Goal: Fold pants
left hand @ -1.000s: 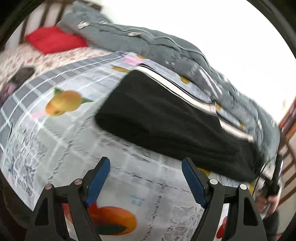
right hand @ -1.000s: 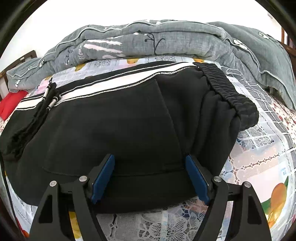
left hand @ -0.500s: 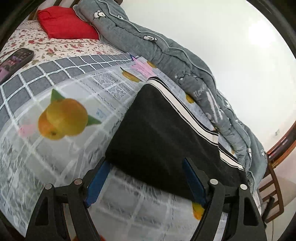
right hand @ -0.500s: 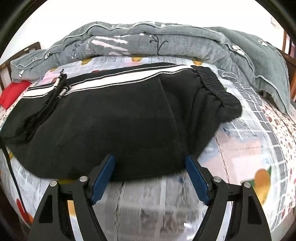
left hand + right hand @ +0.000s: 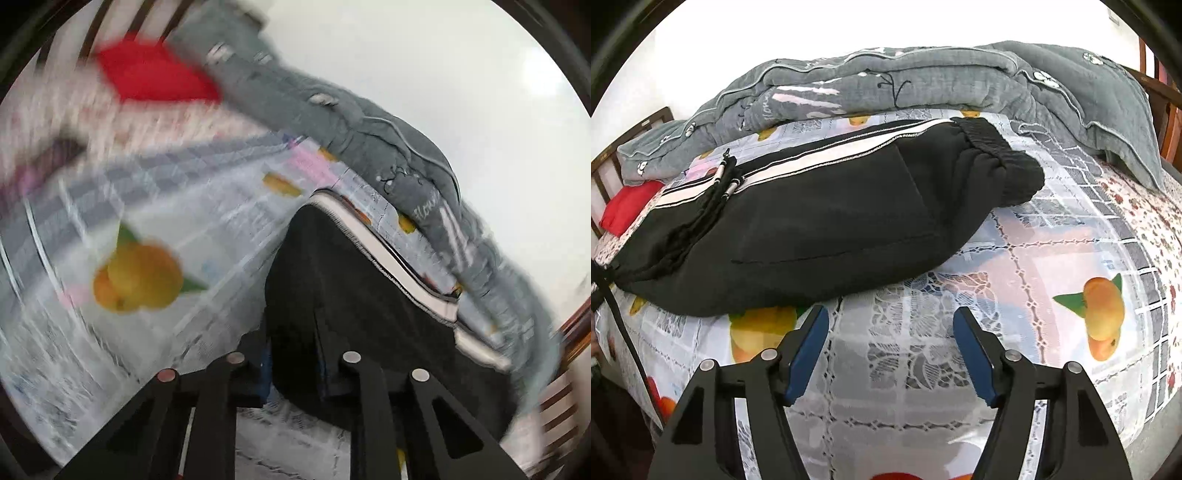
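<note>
One end of pants [image 5: 354, 314] being pinched by left gripper [image 5: 291, 354] for folding; right gripper [image 5: 888, 350] jaws being narrowed, nothing between them.

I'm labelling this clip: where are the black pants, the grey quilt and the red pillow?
black pants [image 5: 820, 236]: right wrist view, on the broad front panel.
grey quilt [image 5: 923, 74]: right wrist view, on its folded top.
red pillow [image 5: 155, 75]: left wrist view, on its blurred middle.

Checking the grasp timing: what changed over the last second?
The left gripper closed onto the pants' near edge; its jaws are closing on the cloth. The right gripper backed off the pants, jaws closing on nothing. The pants and the grey blanket stayed put.
</note>
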Motion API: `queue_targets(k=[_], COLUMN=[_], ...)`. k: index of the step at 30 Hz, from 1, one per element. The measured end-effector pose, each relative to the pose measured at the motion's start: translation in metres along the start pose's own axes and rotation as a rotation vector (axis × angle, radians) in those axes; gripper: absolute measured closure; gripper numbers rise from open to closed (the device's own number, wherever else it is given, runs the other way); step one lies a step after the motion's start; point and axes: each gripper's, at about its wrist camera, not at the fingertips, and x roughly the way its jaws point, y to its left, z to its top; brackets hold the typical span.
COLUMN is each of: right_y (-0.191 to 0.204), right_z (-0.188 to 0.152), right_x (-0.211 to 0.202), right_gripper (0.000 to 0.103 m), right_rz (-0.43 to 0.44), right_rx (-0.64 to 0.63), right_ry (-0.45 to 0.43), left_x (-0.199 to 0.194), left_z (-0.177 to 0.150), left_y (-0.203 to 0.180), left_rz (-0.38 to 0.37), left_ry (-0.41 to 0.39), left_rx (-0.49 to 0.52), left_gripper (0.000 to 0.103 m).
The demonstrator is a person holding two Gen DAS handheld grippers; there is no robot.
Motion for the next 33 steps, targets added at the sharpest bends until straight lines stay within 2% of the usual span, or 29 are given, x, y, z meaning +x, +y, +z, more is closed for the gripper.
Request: queue_targets(k=[2, 4, 6, 8, 11, 13, 16, 18, 23, 26, 28, 29, 31, 33], right_y=[-0.006, -0.013, -0.021, -0.033, -0.052, -0.067, -0.087, -0.097, -0.115, -0.117, -0.116, -0.115, -0.109, -0.102], right_z=[0.000, -0.001, -0.002, -0.002, -0.002, -0.002, -0.006, -0.010, -0.025, -0.033, -0.036, -0.036, -0.033, -0.028], right_x=[-0.004, -0.008, -0.013, -0.017, -0.023, -0.030, -0.040, -0.043, -0.050, -0.054, -0.059, -0.061, -0.064, -0.067], right_gripper=[0.035, 0.035, 0.035, 0.035, 0.035, 0.035, 0.035, 0.035, 0.035, 0.035, 0.035, 0.035, 0.035, 0.035], right_rz=[0.008, 0.024, 0.028, 0.021, 0.020, 0.017, 0.001, -0.003, -0.026, -0.046, -0.049, -0.047, -0.039, -0.029], right_rx=[0.005, 0.014, 0.023, 0.024, 0.031, 0.038, 0.045, 0.055, 0.073, 0.068, 0.065, 0.063, 0.057, 0.051], right_ry=[-0.016, -0.029, -0.051, -0.069, -0.088, -0.104, -0.120, -0.121, -0.103, -0.093, -0.090, -0.092, -0.101, -0.114], left_x=[-0.009, -0.019, -0.025, -0.030, -0.029, -0.029, -0.023, -0.012, 0.017, 0.031, 0.025, 0.022, 0.008, -0.018], left_z=[0.001, 0.002, 0.002, 0.002, -0.007, -0.023, -0.056, -0.087, -0.155, -0.173, -0.174, -0.173, -0.165, -0.153], left_y=[-0.031, -0.071, -0.108, -0.134, -0.186, -0.222, -0.274, -0.304, -0.341, -0.342, -0.338, -0.338, -0.331, -0.313], left_rz=[0.031, 0.027, 0.012, -0.018, -0.132, -0.173, -0.232, -0.282, -0.333, -0.340, -0.341, -0.338, -0.381, -0.430], left_ry=[-0.039, -0.074, -0.095, -0.107, -0.057, -0.049, -0.020, 0.038, 0.179, 0.269, 0.243, 0.238, 0.243, 0.186], left_rx=[0.093, 0.184, 0.247, 0.253, 0.292, 0.357, 0.464, 0.521, 0.599, 0.587, 0.616, 0.640, 0.659, 0.649], left_gripper=[0.088, 0.089, 0.089, 0.090, 0.091, 0.091, 0.091, 0.091, 0.091, 0.091, 0.090, 0.085, 0.076, 0.057])
